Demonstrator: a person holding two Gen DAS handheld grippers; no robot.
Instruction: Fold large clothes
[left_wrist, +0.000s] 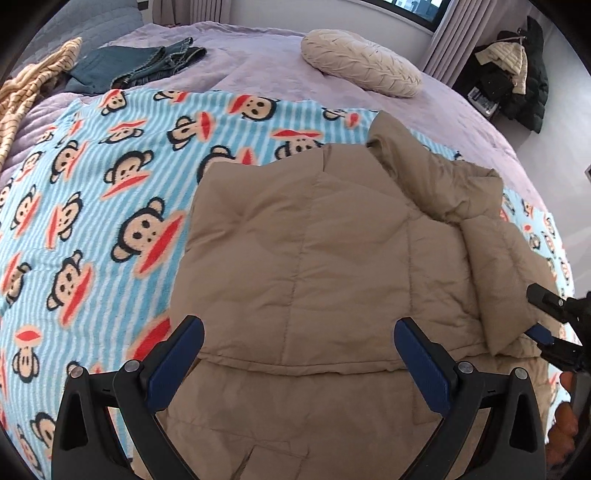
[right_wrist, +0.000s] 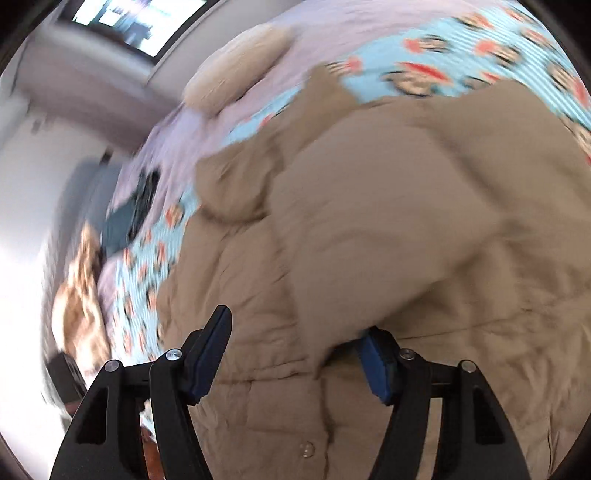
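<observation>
Below my left gripper (left_wrist: 299, 354) lies a tan quilted puffer jacket (left_wrist: 332, 258), its matte shell stitched into broad padded panels, with a straight seam running across the hem end nearest me. Its blue-padded black fingers (left_wrist: 181, 365) stand spread wide, one to each side of that hem band, and pinch nothing. Under the jacket lies a fleece blanket (left_wrist: 92, 221) in pale blue and white stripes, printed with red-mouthed monkey faces, and under that a lilac bedspread (left_wrist: 258, 62). Farther up the bed rest a cream, pleated oval cushion (left_wrist: 362, 62), a heap of folded denim (left_wrist: 136, 66) and a tan striped knit (left_wrist: 33, 85); dark and cream coats (left_wrist: 517, 70) hang by the wall. Seen from the left wrist, the jacket lies mostly flat, collar end away from me, with one sleeve (left_wrist: 495, 273) folded over the body at the right edge, where my right gripper (left_wrist: 550, 321) enters. Seen from the right wrist, which is motion-blurred, the right gripper (right_wrist: 299, 354) has its jaws parted, and a puffy fold of the sleeve (right_wrist: 354, 280) bulges down between them, covering the tip of the far pad; the near pad (right_wrist: 210, 354) stands clear of the fabric. A round snap (right_wrist: 307, 449) shows on the jacket (right_wrist: 424, 184) below.
</observation>
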